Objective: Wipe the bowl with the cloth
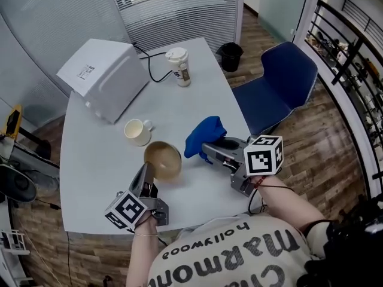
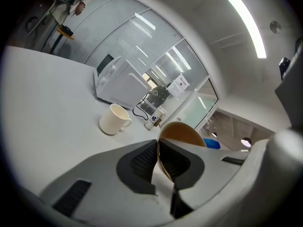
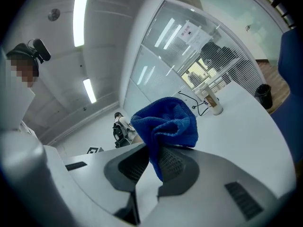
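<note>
While the brown bowl (image 1: 164,160) is clamped at its rim by the left gripper (image 2: 158,150), the blue cloth (image 1: 204,135) pinched in the right gripper (image 3: 152,157) is held just right of it.

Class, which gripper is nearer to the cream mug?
Left. The left gripper, clamped on the bowl, sits just below the mug in the head view; the right gripper, holding the blue cloth, is farther off to its right.

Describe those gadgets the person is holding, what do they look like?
Each hand carries a grey plastic claw: the left claw and right claw have two tapering jaws lined with dark ribbed pads. A white cube printed with black square markers sits on each. The person wears a pale printed shirt.
</note>
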The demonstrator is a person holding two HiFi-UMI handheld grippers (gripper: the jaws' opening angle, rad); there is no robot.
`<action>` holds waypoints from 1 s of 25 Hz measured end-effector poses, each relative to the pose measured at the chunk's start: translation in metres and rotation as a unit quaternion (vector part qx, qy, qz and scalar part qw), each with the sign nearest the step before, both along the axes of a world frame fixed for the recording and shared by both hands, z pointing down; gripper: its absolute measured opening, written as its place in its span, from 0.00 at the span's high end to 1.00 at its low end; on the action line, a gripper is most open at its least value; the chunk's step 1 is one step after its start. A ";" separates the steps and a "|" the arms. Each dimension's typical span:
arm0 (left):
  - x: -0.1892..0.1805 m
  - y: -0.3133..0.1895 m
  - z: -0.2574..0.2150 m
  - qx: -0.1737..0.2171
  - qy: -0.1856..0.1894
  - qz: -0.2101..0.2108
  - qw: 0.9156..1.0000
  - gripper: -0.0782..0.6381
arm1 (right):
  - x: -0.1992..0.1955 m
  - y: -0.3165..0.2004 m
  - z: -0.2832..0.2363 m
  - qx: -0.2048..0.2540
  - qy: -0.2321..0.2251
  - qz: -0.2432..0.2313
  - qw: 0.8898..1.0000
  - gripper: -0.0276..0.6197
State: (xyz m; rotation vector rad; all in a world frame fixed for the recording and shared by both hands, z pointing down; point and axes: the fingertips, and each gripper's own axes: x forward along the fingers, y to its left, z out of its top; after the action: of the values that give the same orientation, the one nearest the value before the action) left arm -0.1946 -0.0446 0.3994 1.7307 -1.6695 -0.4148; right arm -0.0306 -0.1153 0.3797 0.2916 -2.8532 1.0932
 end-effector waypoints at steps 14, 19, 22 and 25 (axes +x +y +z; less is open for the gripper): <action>0.004 0.004 -0.015 0.016 -0.006 -0.023 1.000 0.87 | -0.003 0.002 0.004 0.027 0.020 -0.029 0.999 0.87; -0.002 0.002 -0.012 0.016 -0.001 -0.032 0.999 0.87 | -0.008 -0.003 0.005 0.030 0.021 -0.033 0.999 0.88; -0.003 -0.001 -0.012 0.017 0.000 -0.032 0.999 0.87 | -0.007 -0.006 0.007 0.030 0.025 -0.032 0.999 0.88; -0.002 -0.005 -0.011 0.018 0.001 -0.029 0.999 0.87 | -0.005 -0.009 0.009 0.028 0.027 -0.028 0.999 0.88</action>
State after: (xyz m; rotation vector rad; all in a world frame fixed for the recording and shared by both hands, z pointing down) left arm -0.1962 -0.0501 0.3881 1.7106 -1.7248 -0.4754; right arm -0.0353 -0.1241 0.3886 0.2405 -2.8292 0.9825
